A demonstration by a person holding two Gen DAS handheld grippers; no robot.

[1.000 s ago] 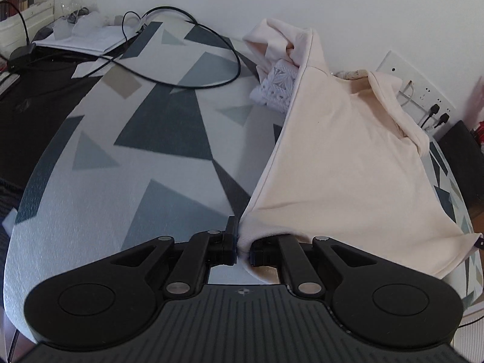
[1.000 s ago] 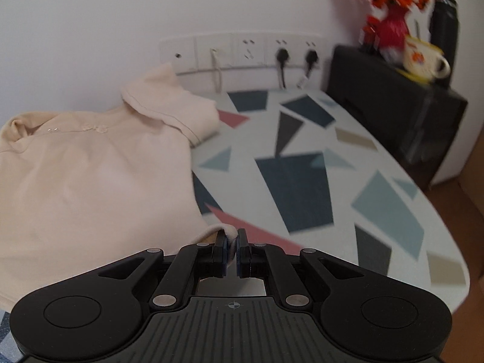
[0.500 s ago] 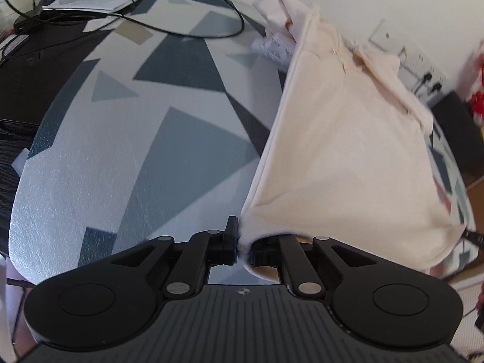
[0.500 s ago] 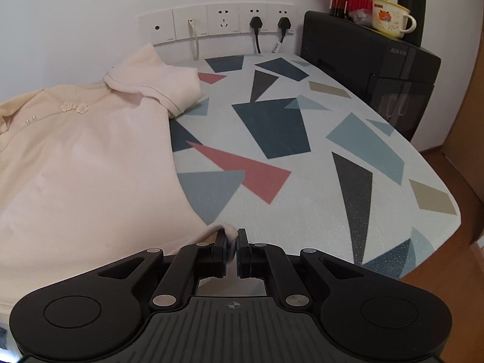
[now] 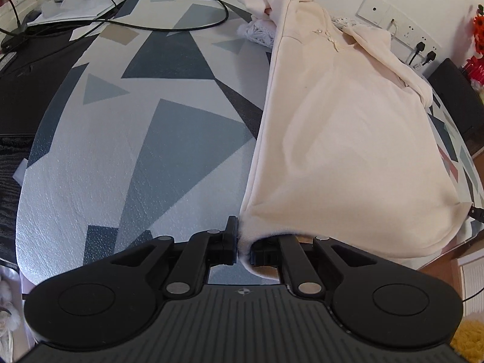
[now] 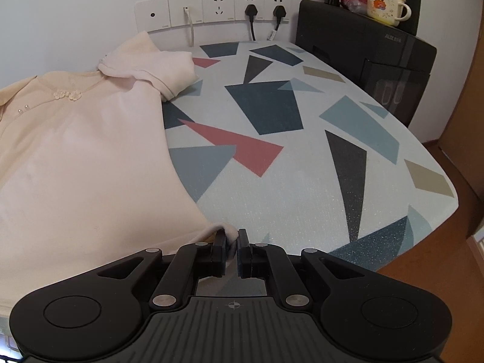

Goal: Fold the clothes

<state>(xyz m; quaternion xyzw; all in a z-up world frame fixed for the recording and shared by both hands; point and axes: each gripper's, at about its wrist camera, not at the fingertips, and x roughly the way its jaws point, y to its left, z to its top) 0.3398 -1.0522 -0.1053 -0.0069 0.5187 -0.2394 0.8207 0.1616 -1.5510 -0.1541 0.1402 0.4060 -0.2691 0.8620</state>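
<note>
A cream top (image 5: 348, 139) with a small flower trim at the neck lies stretched out on the patterned table (image 5: 145, 139). My left gripper (image 5: 243, 243) is shut on its near left hem corner at the table's front edge. In the right wrist view the same cream top (image 6: 78, 163) fills the left side, and my right gripper (image 6: 231, 243) is shut on its near right hem corner. The hem between the two corners is hidden under the gripper bodies. One sleeve (image 6: 157, 66) lies bunched toward the wall.
A black cable (image 5: 169, 18) loops across the far left of the table beside papers and a dark desk. White lace fabric (image 5: 260, 31) lies under the top's far end. Wall sockets (image 6: 217, 9) with plugs and a black appliance (image 6: 372, 60) bearing a mug stand at the back right.
Both grippers have drawn the top's hem corners back toward the table's near edge and lower. The top now lies flatter and more stretched. Both grips are unchanged.
</note>
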